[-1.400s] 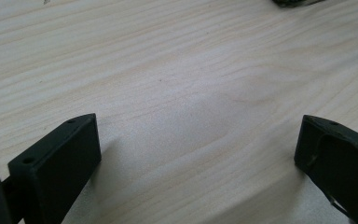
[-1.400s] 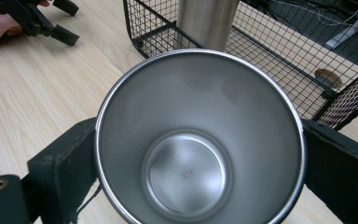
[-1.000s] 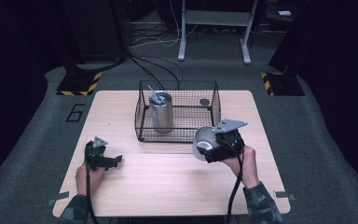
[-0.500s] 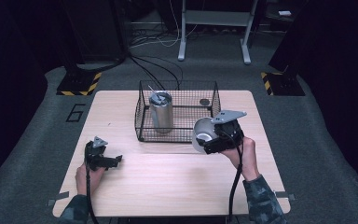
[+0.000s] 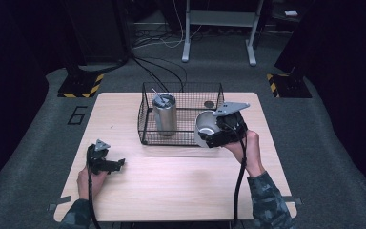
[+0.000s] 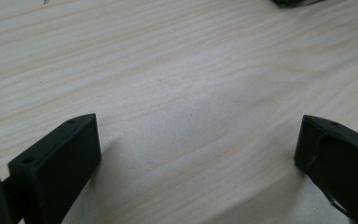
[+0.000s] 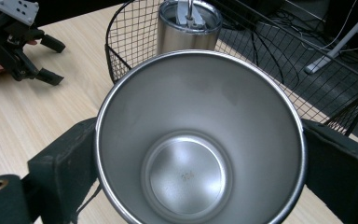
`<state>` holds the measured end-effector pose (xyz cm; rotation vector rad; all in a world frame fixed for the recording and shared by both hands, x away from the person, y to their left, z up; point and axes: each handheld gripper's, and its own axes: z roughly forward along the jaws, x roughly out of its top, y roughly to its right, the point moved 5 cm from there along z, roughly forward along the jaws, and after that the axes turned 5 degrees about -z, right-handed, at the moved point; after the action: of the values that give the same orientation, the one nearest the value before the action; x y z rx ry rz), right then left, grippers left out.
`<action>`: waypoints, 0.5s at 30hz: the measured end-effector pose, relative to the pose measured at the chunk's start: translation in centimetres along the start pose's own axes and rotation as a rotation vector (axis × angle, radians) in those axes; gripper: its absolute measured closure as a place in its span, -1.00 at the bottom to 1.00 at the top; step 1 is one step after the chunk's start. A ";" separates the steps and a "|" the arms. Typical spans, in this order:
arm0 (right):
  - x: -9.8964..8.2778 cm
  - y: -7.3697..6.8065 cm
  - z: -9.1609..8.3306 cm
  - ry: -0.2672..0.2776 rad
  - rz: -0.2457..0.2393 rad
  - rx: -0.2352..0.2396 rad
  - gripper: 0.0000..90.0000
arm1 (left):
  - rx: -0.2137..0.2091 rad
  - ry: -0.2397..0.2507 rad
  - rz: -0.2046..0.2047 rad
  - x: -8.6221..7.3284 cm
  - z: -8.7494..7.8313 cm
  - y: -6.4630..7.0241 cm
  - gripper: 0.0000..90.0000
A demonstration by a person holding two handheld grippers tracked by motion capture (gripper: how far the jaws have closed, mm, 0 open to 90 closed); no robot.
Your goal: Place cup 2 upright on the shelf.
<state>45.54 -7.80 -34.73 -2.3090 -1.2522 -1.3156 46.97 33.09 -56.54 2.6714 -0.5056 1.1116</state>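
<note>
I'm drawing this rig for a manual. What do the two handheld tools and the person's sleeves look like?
Both are black. The left tool and the right tool each carry a grey three-cornered plate on top and trail a black cable toward the person. Their jaws are flat, blocky black pads. The sleeves are a mottled camouflage fabric.

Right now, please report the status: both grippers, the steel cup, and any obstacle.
Right gripper shut on open steel cup, held at wire basket front. Left gripper open, idle on table. Lidded tumbler stands inside basket, left side; right side free.
</note>
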 end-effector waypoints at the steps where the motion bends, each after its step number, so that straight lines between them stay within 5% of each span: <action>1: 0.2 0.1 0.0 -0.002 -0.001 0.001 -0.87 | -0.002 0.000 -0.007 0.0 0.0 0.1 -0.99; 15: 1.8 1.9 0.8 -0.011 0.005 -0.016 -0.87 | 0.000 0.000 0.000 0.0 0.0 0.0 -0.99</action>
<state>47.95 -7.47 -33.36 -2.3324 -1.2424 -1.3176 46.97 33.09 -56.54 2.6715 -0.5063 1.1115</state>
